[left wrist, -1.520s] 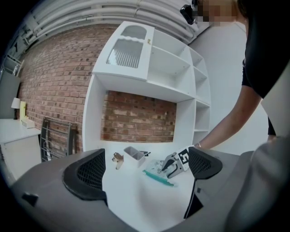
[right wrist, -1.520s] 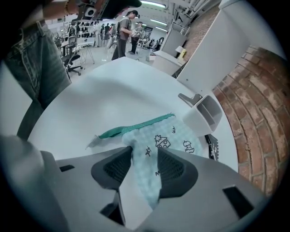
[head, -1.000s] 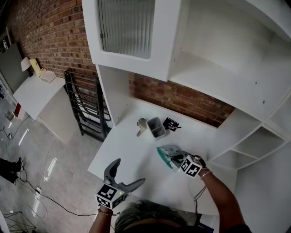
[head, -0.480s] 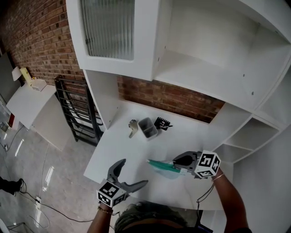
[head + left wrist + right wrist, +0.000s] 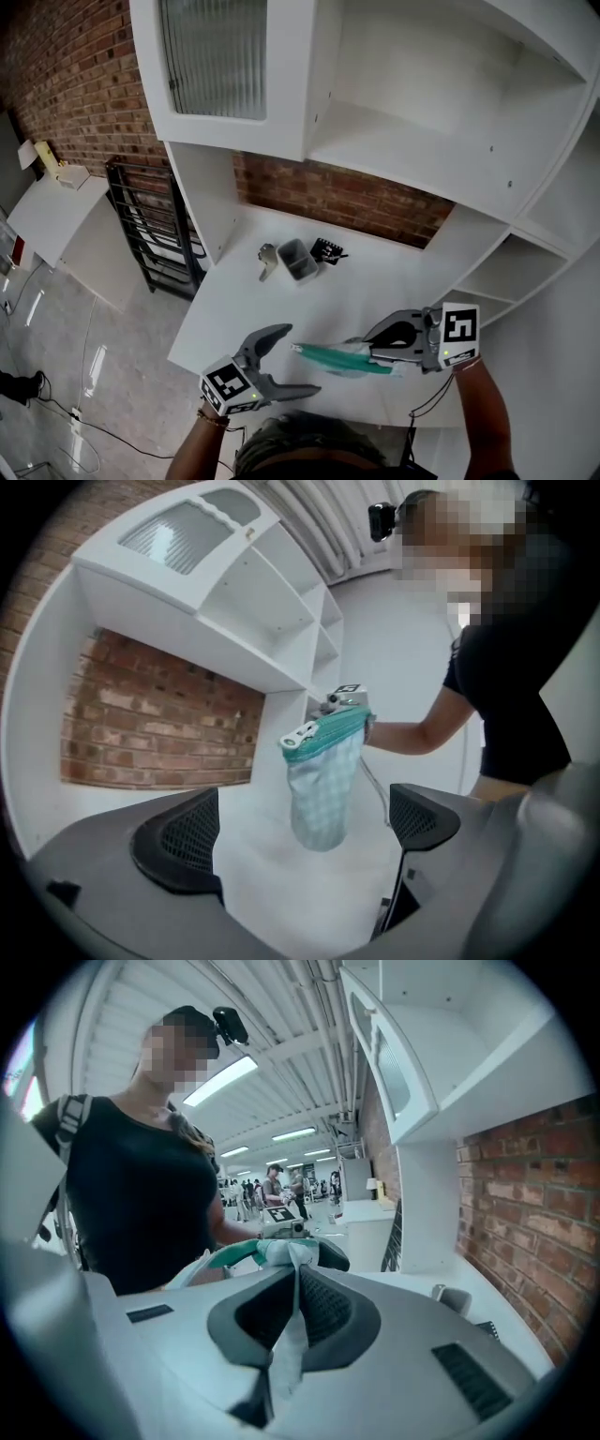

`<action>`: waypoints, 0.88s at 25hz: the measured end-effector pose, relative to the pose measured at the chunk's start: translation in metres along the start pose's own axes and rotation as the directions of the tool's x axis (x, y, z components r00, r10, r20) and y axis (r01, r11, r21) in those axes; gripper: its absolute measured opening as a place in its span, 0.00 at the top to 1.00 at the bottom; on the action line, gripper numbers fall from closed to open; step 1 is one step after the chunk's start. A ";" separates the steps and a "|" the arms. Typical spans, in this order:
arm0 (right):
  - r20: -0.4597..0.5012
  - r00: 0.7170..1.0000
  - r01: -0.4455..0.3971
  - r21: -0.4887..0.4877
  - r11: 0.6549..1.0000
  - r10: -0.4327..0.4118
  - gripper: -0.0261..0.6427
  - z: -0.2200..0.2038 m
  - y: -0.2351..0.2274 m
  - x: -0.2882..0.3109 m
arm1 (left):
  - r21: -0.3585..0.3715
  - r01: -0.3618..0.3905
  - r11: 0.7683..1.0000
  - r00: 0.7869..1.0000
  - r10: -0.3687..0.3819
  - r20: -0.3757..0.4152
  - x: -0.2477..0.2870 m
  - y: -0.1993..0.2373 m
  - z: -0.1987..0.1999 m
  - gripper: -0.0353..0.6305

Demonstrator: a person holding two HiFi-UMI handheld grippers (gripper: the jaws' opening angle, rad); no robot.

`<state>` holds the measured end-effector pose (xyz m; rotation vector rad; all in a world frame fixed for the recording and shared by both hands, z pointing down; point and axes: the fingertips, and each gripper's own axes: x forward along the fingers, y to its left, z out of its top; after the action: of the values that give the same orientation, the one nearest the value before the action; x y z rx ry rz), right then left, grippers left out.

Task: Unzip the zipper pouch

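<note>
Teal-topped and checked, the pouch [image 5: 323,780] hangs in the air above the desk [image 5: 244,314]. Its far end is pinched in the right gripper [image 5: 295,1288], whose jaws are closed tight on the fabric. That hold points the zipper pull [image 5: 300,735] at the left gripper [image 5: 298,834]. The left jaws stand wide apart and grip nothing, probably ready to take the pull.

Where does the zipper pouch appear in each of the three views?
Head view: zipper pouch at lower centre, held by the right gripper.
Left gripper view: it is in the centre, hanging beyond the open left gripper.
Right gripper view: it is at lower centre, pinched between the shut jaws.
Shared landmark: the brick wall under the white cabinet.
</note>
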<state>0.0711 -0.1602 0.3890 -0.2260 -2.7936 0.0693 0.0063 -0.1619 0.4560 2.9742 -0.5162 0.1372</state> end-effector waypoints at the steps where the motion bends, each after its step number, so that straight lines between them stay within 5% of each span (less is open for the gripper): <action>1: 0.003 1.000 -0.025 -0.011 1.000 0.025 0.95 0.005 0.006 -0.001 | 0.014 0.064 0.998 0.998 -0.064 0.026 0.002 -0.012 0.009 0.10; 5: 0.012 0.994 -0.111 -0.032 0.993 0.111 0.95 0.014 0.026 -0.004 | 0.052 0.223 0.973 0.966 -0.228 0.124 0.003 -0.046 0.040 0.11; 10: 0.046 0.990 -0.134 -0.013 0.991 0.134 0.95 0.018 0.034 -0.007 | 0.106 0.303 0.947 0.937 -0.316 0.151 0.002 -0.070 0.055 0.49; 14: 0.073 0.990 -0.119 0.008 0.993 0.118 0.95 0.016 0.036 -0.010 | 0.088 0.327 0.941 0.921 -0.338 0.195 -0.003 -0.074 0.062 0.62; 19: 0.126 0.987 -0.108 0.032 0.994 0.103 0.95 0.016 0.038 -0.015 | 0.120 0.305 0.945 0.928 -0.323 0.186 0.002 -0.078 0.063 0.81; 22: 0.166 0.982 -0.100 0.060 0.993 0.088 0.95 0.016 0.036 -0.018 | 0.138 0.283 0.949 0.933 -0.305 0.188 0.005 -0.080 0.066 0.84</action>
<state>0.0881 -0.1279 0.3656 -0.3503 -2.9357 0.2151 0.0427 -0.0975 0.3829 3.1465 -0.0760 -0.1818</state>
